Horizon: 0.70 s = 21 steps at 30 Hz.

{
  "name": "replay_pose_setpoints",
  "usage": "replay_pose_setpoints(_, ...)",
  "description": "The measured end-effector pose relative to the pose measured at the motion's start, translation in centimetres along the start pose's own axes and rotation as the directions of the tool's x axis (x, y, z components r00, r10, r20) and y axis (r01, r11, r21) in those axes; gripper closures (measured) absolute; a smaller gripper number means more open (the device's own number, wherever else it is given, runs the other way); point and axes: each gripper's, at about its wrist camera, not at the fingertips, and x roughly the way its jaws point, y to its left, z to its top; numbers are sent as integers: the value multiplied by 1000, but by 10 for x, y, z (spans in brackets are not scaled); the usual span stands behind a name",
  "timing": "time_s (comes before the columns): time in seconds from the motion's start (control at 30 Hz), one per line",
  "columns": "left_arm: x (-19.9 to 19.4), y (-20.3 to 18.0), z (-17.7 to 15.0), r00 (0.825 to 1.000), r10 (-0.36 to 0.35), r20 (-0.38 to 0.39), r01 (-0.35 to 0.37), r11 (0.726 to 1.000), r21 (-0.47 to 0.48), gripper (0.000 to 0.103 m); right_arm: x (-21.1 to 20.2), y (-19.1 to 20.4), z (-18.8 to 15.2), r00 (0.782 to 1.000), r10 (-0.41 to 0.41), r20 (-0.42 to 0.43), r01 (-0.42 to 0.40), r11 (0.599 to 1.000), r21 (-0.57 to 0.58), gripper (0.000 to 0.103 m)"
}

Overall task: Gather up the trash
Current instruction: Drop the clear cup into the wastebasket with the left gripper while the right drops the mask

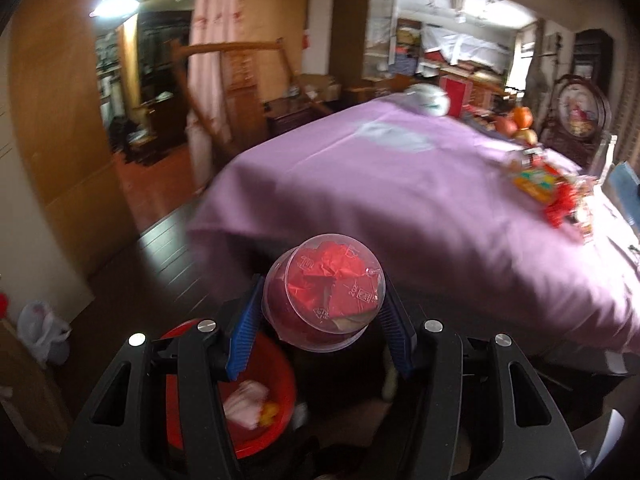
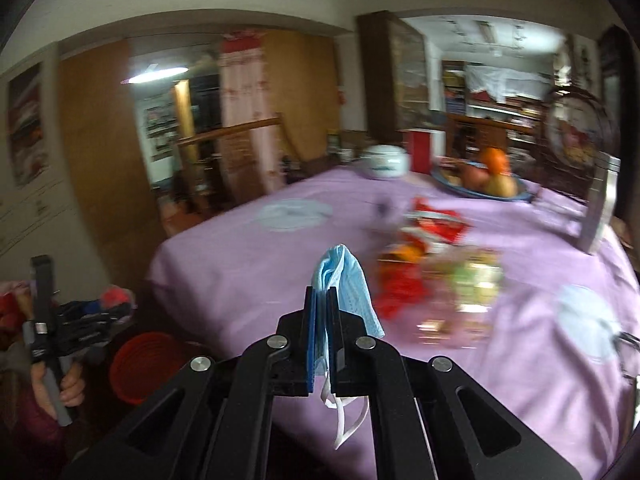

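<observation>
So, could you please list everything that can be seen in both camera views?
plastic cup: 1, clear, holding red paper scraps, gripped over the floor
face mask: 1, light blue, pinched, loops hanging
bin: 1, red, on the floor by the table, some trash inside
tablecloth: 1, purple, covering the table
wrappers: several, red, orange and yellow, blurred, on the cloth
jar: 1, white, far table edge
fruit plate: 1, blue rim, orange and other fruit
plastic bag: 1, white, on the floor
left hand-held gripper: black with blue pads, closed on the cup
right hand-held gripper: black, closed on the mask
</observation>
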Motion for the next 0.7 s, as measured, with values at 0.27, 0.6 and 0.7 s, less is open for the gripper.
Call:
replay_pose_setpoints(0.27,31,80,-50,984,101,-146,-114,990,-78,48,59,104,-5,970,217,-108,-226,972,-73,98)
replay_pose_setpoints(0.6,68,145,-91,935,234,-266,-285,942,-177,9,154,233,-31,874,377,-308,-422,902,-94,98)
replay_pose_setpoints(0.7,60,164,-91,921,300,-250,-350,918,-188,8,181,265,-41,836,408,-367,-467,880,-87,97)
